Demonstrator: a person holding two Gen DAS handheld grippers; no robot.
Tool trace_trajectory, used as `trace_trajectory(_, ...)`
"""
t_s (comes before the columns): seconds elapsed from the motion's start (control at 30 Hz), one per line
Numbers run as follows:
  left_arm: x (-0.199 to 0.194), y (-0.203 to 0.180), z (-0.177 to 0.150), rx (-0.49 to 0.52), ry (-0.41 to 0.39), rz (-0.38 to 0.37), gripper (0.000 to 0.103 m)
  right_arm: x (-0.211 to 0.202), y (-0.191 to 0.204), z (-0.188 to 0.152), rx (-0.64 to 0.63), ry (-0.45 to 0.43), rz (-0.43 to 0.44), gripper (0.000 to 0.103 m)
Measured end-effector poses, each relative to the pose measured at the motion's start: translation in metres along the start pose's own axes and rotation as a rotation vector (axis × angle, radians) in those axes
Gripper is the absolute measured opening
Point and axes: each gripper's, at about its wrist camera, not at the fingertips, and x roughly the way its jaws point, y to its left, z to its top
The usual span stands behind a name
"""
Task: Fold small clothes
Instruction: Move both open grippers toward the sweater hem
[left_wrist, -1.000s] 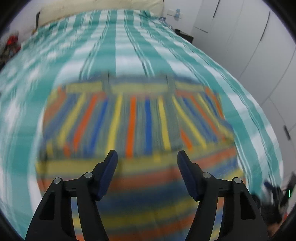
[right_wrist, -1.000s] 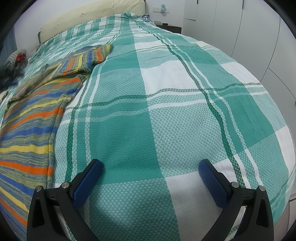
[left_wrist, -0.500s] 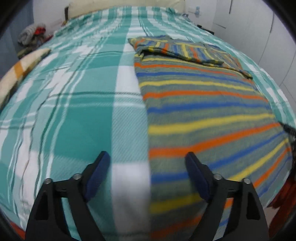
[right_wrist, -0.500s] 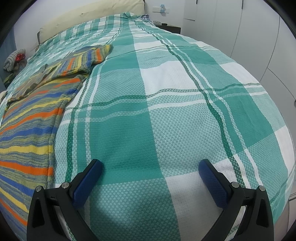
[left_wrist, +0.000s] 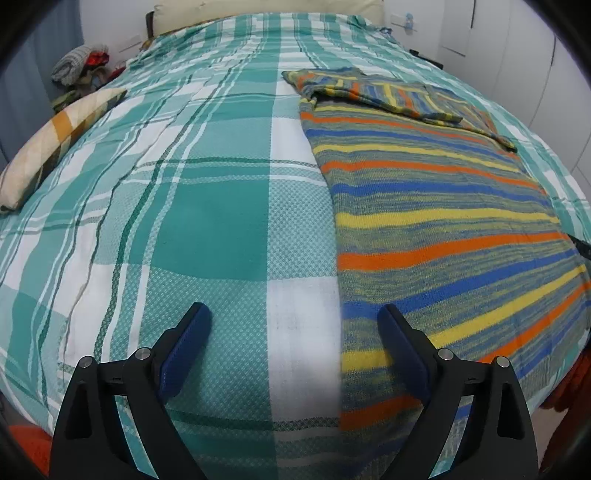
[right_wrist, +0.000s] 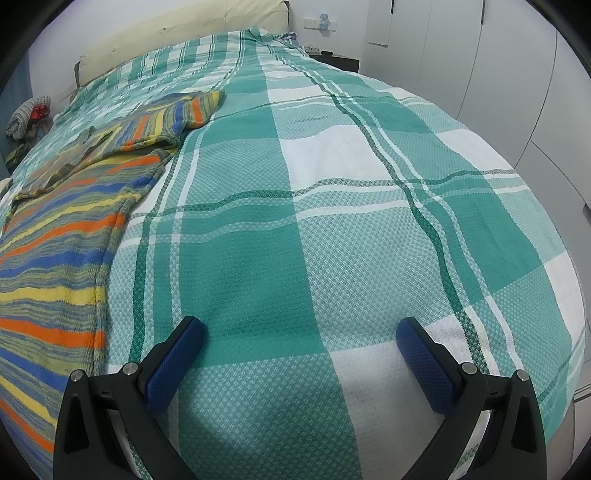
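Observation:
A striped knit garment, in orange, blue, yellow and grey-green, lies flat on the green and white plaid bedspread, its far part folded over across the top. My left gripper is open and empty, low over the bed, with its right finger above the garment's left edge. In the right wrist view the garment lies at the left. My right gripper is open and empty over bare bedspread, to the right of the garment.
A plaid pillow lies at the bed's left edge. A pile of clothes sits beyond it. White wardrobe doors stand along the right side. A cream headboard is at the far end.
My left gripper swung left, from over the middle of the garment to its left edge, and its jaws opened wider. My right gripper barely moved.

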Motion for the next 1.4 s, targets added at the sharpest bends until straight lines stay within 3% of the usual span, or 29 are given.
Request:
trace_trajectory(0.17,-0.003,0.002,-0.003,-0.017,-0.025,-0.006,0.094,-0.015,0.002,0.005,-0.006,0.0,-0.048,0.103)
trace_trajectory(0.37,-0.01,0.001,-0.005,-0.047,-0.037,-0.011,0.094,-0.063,0.004,0.008,-0.028,-0.137,-0.167,0.103)
trace_trajectory(0.57,-0.012,0.0,-0.009,-0.039,-0.053,-0.01,0.094,-0.079,-0.001,0.01,-0.015,-0.175,-0.236,0.103)
trace_trajectory(1.4,-0.014,0.0,-0.01,-0.039,-0.057,-0.008,0.094,-0.069,-0.002,0.007,-0.041,-0.148,-0.288,0.103)
